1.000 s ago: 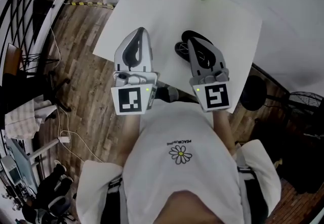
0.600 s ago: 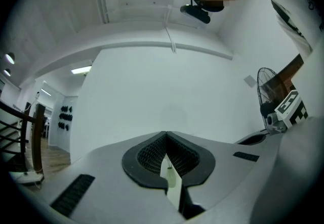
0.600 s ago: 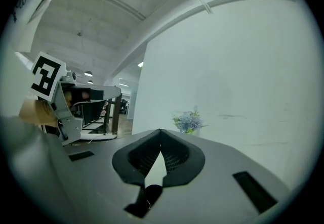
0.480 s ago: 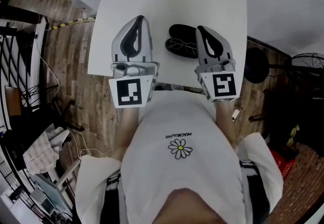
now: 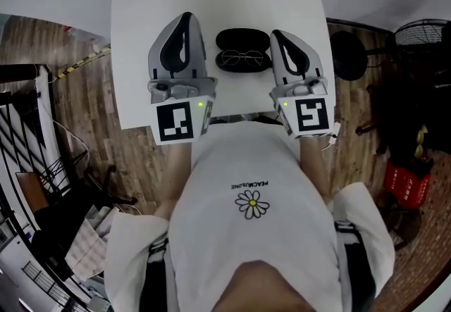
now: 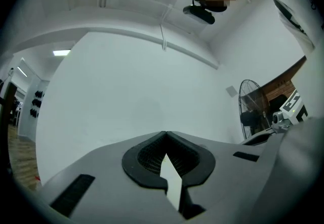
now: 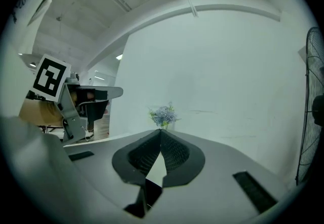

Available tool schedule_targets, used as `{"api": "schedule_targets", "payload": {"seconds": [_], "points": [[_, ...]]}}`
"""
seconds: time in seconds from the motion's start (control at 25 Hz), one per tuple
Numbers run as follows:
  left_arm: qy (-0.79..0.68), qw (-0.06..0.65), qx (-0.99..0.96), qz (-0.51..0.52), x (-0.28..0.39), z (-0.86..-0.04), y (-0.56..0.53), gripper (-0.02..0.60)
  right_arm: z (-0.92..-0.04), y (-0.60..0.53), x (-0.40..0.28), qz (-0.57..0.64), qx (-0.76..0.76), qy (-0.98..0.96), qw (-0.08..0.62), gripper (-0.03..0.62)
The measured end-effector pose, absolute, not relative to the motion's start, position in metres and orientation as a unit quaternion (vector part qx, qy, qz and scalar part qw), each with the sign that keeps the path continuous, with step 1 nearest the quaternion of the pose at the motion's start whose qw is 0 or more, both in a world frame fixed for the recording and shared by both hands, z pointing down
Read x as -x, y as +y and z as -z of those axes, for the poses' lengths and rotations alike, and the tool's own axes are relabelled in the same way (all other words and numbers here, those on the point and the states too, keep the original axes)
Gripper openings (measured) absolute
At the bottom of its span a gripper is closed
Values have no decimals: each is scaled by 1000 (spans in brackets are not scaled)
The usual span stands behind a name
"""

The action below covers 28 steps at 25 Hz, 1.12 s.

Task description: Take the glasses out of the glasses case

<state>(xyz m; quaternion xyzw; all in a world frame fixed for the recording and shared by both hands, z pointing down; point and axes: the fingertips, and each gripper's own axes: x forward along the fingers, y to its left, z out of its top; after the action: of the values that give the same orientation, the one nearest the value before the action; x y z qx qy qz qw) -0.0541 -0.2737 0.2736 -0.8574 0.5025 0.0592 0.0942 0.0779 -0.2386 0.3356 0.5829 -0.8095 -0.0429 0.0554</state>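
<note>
Approach stage, nothing grasped yet: the glasses case (image 5: 243,39) is seen lying open on the white table (image 5: 134,36) between the left gripper (image 5: 184,18) and the right gripper (image 5: 275,34). The glasses (image 5: 243,58) seem to rest in its near half, though that is hard to confirm. Both pairs of jaws are clenched on nothing and no object is touched; next, one pair must be parted and lowered onto the frame.

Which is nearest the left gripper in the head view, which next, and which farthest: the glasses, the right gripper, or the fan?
1. glasses: just right of the left gripper.
2. right gripper: on the far side of the glasses, further right.
3. fan: off the table, at the picture's right edge.
</note>
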Motion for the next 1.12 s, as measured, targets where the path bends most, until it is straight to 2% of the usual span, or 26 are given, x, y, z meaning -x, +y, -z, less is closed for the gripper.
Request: {"api": "schedule_targets", "payload": {"seconds": [0.64,0.8,0.92,1.04,1.12], "points": [[468,68,878,-68,50,-281,-275,15,-341,-231,-70,54,-586,-803,93,9],[469,61,878,-65,56,-282,-277,15,-346,-240,-51,88,-514,-841,144,9],[468,68,878,-67,61,-280,-273,15,-366,-241,-38,99,-442,-867,210,11],[472,68,876,-67,67,-280,-271,15,-391,-240,-26,69,-358,-893,265,35],[474,69,875,-67,73,-282,-271,15,-412,-239,-16,45,-305,-903,298,81]]}}
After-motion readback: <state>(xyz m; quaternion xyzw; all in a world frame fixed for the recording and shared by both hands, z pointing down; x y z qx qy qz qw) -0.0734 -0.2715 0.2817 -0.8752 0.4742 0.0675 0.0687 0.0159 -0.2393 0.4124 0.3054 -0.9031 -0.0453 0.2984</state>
